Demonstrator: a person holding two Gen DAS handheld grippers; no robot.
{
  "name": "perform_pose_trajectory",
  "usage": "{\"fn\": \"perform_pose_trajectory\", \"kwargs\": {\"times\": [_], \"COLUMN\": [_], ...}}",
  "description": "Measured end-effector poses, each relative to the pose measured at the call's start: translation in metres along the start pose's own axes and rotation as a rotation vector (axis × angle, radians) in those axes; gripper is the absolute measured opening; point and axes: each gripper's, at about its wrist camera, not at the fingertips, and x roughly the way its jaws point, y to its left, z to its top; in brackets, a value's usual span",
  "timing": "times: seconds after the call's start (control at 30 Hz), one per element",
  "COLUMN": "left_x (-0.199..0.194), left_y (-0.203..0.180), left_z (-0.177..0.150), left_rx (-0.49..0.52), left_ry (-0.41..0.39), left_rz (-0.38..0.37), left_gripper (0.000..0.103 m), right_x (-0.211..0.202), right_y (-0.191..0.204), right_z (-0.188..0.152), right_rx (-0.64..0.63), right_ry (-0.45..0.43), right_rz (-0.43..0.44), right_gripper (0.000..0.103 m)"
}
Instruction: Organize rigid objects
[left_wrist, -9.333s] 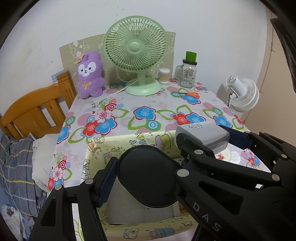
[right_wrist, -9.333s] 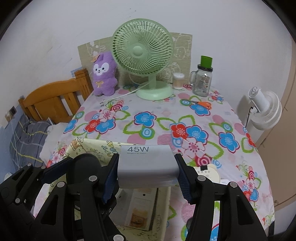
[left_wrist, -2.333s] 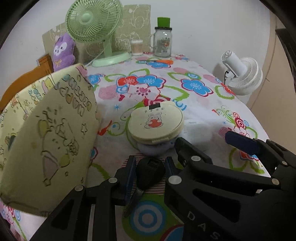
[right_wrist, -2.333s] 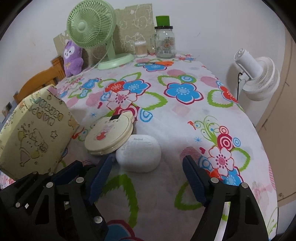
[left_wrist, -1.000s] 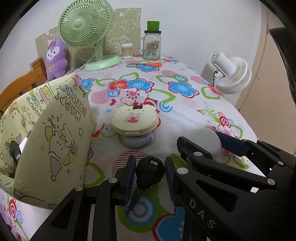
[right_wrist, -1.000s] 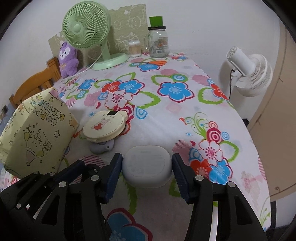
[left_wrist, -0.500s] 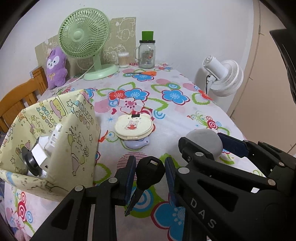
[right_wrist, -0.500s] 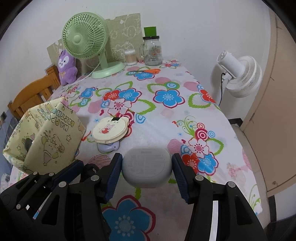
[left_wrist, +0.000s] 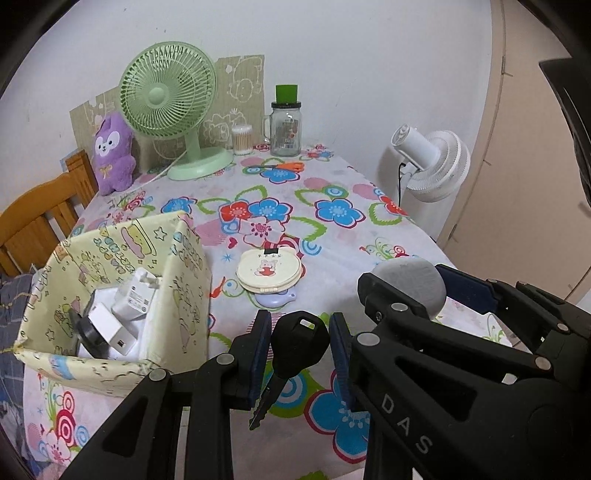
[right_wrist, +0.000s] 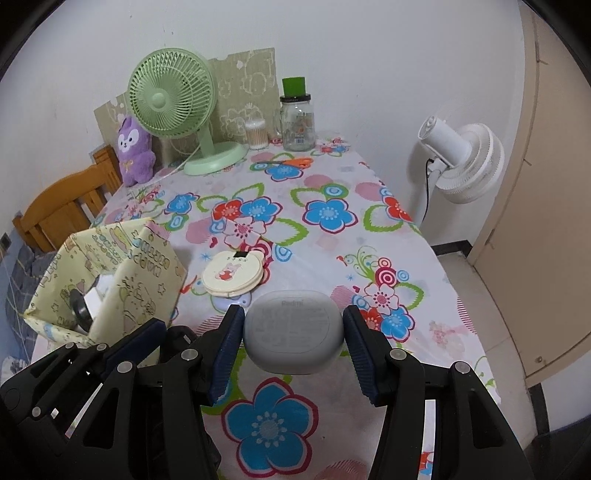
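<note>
Box (left_wrist: 184, 291): yellow, open-topped, left on the desk (left_wrist: 332, 192); holds white chargers (left_wrist: 135, 293) and a black round item (left_wrist: 86, 330).
Compact (left_wrist: 269, 270): cream, round, beside the box, lying on a lilac tag (left_wrist: 277, 299).
Left hand-held gripper (left_wrist: 300, 356): above the desk's near edge, pinching a black key (left_wrist: 297, 345) by its head, blade hanging down.
Right hand-held gripper (right_wrist: 293, 334): pads pressed on a grey earbud case (right_wrist: 293, 326), held above the desk.

Left claw (left_wrist: 299, 350) clamped on key; right claw (right_wrist: 294, 330) clamped on case, both raised.
</note>
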Motion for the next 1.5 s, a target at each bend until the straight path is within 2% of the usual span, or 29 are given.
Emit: {"fn": "perform_pose_trajectory", "kwargs": {"times": [0.7,1.5], "left_x": [-0.037,-0.027], "left_y": [0.025,0.091], "left_z": [0.013,0.028], "left_rx": [0.045,0.015], "left_ry": [-0.02,-0.01], "left_rz": [-0.018,0.027], "left_gripper": [0.032,0.032], "right_x": [-0.035,-0.01], "right_y": [0.036,0.1], "right_z": [0.013,0.041], "right_rx": [-0.021,-0.084], "right_ry": [-0.04,-0.022], "right_rz": [-0.023,0.014], "right_gripper": [0.058,0.058]}}
